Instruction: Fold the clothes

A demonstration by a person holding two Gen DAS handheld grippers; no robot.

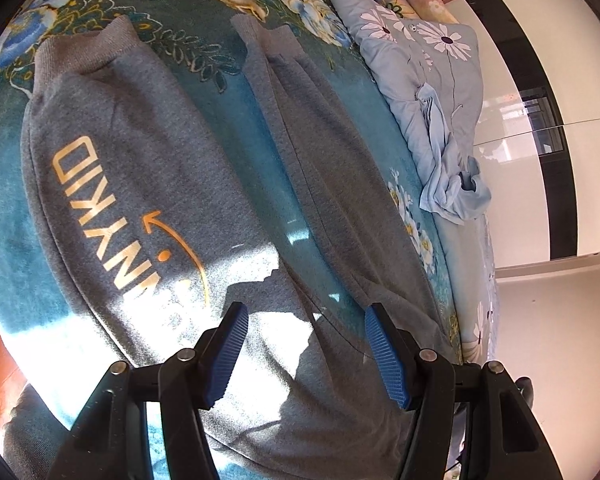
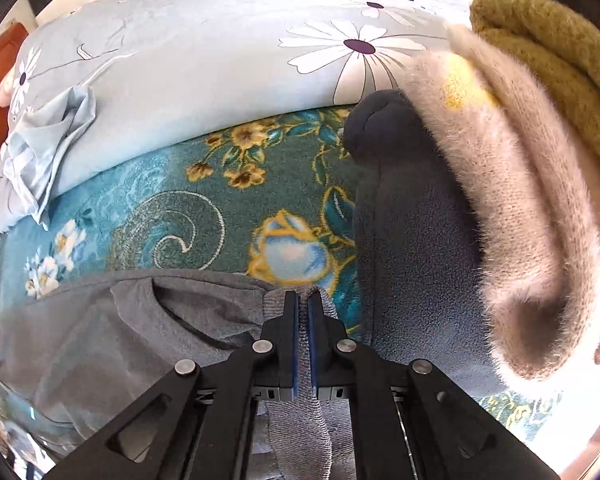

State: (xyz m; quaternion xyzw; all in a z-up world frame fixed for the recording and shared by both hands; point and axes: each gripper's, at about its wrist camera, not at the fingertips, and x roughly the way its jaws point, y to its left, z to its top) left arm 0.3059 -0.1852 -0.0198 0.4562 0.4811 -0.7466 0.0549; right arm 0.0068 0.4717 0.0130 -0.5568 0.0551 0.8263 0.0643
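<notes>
A grey sweatshirt with gold lettering lies spread on the teal floral blanket. One of its sleeves stretches away to the right of the body. My left gripper hovers open over the sunlit lower part of the sweatshirt, with nothing between its blue pads. In the right wrist view the same grey sweatshirt lies at the lower left. My right gripper is shut on its ribbed grey cuff, which passes between the pads.
A light blue daisy-print quilt is bunched along the bed's far side, with a crumpled pale blue cloth on it. A pile with dark blue fleece, beige fuzzy knit and olive knit sits right of the cuff.
</notes>
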